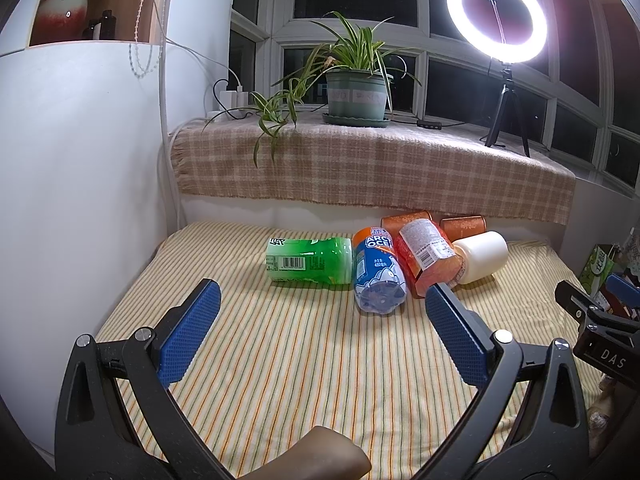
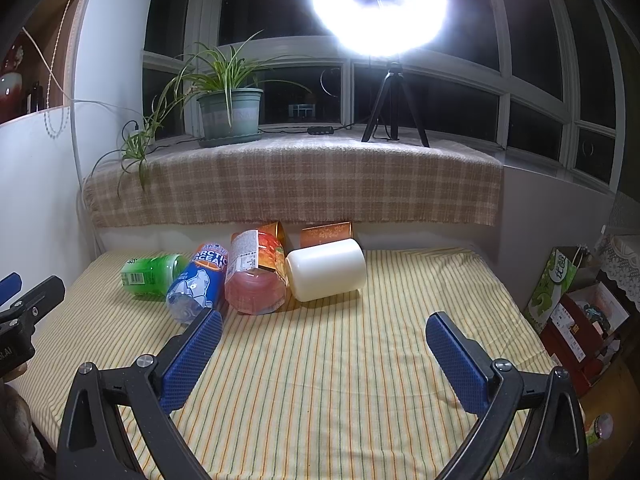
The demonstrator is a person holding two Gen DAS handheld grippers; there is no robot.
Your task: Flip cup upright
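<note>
Several containers lie on their sides in a row on the striped cloth: a green cup (image 1: 310, 260) (image 2: 154, 274), a blue Arctic Ocean cup (image 1: 378, 276) (image 2: 198, 286), an orange-red cup (image 1: 426, 258) (image 2: 256, 276) and a white cup (image 1: 482, 256) (image 2: 326, 274). My left gripper (image 1: 322, 300) is open and empty, hovering short of the row. My right gripper (image 2: 324, 334) is open and empty, just in front of the white cup. Each gripper's edge shows in the other's view: the right one (image 1: 600, 320), the left one (image 2: 24, 308).
Two orange tins (image 1: 464, 226) (image 2: 326, 234) lie behind the row against the ledge. The ledge holds a plaid cloth (image 1: 360, 164), a potted plant (image 1: 356, 96) and a ring light on a tripod (image 1: 498, 16). Boxes and a green bag (image 2: 556, 284) stand to the right.
</note>
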